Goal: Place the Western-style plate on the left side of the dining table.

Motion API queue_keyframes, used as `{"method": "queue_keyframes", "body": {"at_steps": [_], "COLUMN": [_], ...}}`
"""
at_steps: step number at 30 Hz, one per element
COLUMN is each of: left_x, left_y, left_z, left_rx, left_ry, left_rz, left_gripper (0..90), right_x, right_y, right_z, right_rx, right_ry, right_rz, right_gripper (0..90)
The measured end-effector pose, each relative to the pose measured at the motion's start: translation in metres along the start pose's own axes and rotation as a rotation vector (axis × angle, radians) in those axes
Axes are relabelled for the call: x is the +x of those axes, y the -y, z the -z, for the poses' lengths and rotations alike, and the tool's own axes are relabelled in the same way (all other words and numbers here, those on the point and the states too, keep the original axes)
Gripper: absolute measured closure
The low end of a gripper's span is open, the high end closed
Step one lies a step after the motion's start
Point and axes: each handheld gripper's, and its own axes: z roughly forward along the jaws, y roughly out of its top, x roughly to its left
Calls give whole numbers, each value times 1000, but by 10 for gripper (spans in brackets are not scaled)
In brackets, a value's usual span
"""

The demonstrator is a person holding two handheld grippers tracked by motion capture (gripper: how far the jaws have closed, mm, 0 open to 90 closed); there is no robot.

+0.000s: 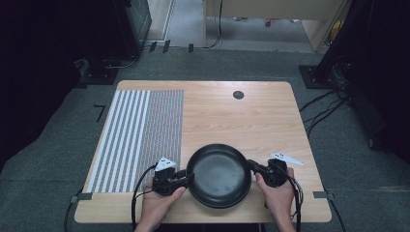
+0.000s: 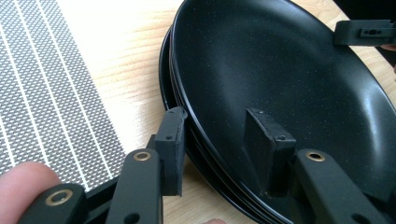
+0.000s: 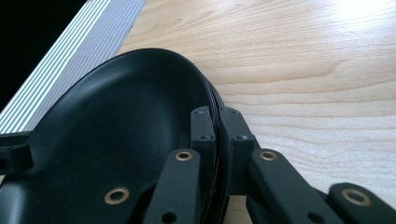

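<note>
A stack of black plates (image 1: 219,175) lies near the table's front edge, between my two grippers. The left gripper (image 1: 189,178) straddles the stack's left rim. In the left gripper view (image 2: 217,121) one pad (image 2: 172,140) sits outside the rim and the other (image 2: 268,149) stands inside the top plate (image 2: 280,70), with a gap left, so it is open. My right gripper (image 1: 251,166) is shut on the right rim. In the right gripper view (image 3: 217,116) both pads pinch the edge of the plates (image 3: 116,121).
A grey and white striped mat (image 1: 138,135) covers the left part of the wooden table (image 1: 241,121). A small white piece (image 1: 286,158) lies right of the plates. A dark round grommet (image 1: 238,94) is set in at the back. Cables run over the floor around the table.
</note>
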Motion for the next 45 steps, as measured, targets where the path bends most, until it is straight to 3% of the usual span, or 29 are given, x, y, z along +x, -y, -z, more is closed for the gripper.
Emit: {"method": "queue_keyframes", "body": {"at_steps": [6, 7, 11, 18, 24, 33, 35, 45], "left_x": [0, 1, 1, 3, 13, 15, 14, 18], "left_y": [0, 0, 0, -1, -7, -8, -7, -3], "left_z": [0, 1, 2, 8, 21, 30, 31, 31], "left_rx": [-2, 0, 5, -4, -32, -18, -16, -13], "left_ry": [-5, -7, -4, -8, -4, -26, -23, 27], "left_rz": [16, 19, 31, 41, 46, -4, -5, 15], "left_gripper": [633, 644, 670, 686, 717, 716, 712, 692], "right_x": [4, 3, 4, 6, 14, 19, 20, 18], "right_y": [2, 3, 6, 9, 14, 20, 21, 21], "right_z": [-2, -3, -5, -7, -14, -22, -22, -22], "right_rx": [-12, -11, -17, -24, -9, 1, -1, 23], "right_ry": [9, -6, -13, -32, -62, -82, -73, -93], "right_rz": [-9, -41, -72, -68, -64, -48, -33, -77], "right_gripper": [858, 861, 860, 858, 840, 799, 796, 792]}}
